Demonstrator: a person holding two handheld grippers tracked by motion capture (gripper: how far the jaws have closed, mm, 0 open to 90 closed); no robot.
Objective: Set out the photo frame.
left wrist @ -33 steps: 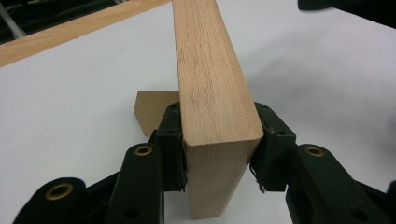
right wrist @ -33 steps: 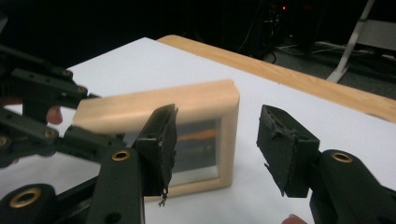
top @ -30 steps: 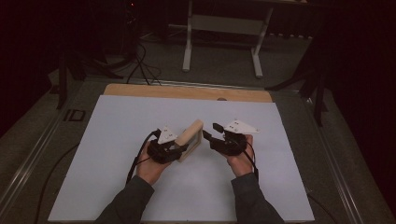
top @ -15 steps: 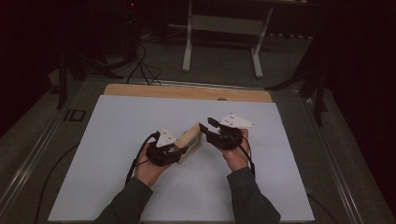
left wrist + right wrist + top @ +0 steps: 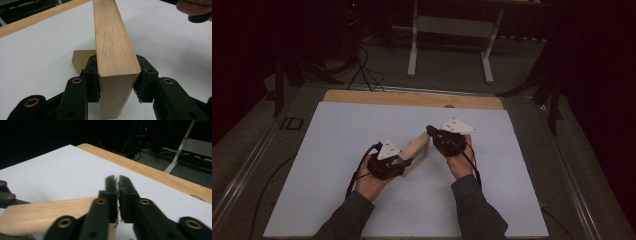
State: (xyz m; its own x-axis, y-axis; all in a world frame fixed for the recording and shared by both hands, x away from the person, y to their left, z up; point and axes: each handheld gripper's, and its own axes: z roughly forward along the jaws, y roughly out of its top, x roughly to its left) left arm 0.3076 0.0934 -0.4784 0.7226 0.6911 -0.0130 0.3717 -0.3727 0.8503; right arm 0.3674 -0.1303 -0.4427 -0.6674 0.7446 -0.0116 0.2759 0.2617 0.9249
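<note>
High view: the left gripper (image 5: 401, 162) clamps the near end of a wooden block (image 5: 416, 150) lying near the middle of the white sheet (image 5: 337, 140), the block running out toward 1 o'clock. In the left gripper view both pads press the block's two side faces (a flat brown piece (image 5: 81, 60) lies just behind, at 11 o'clock). The right gripper (image 5: 432, 131) has just been closing; its jaws meet, empty, over the block's far end
</note>
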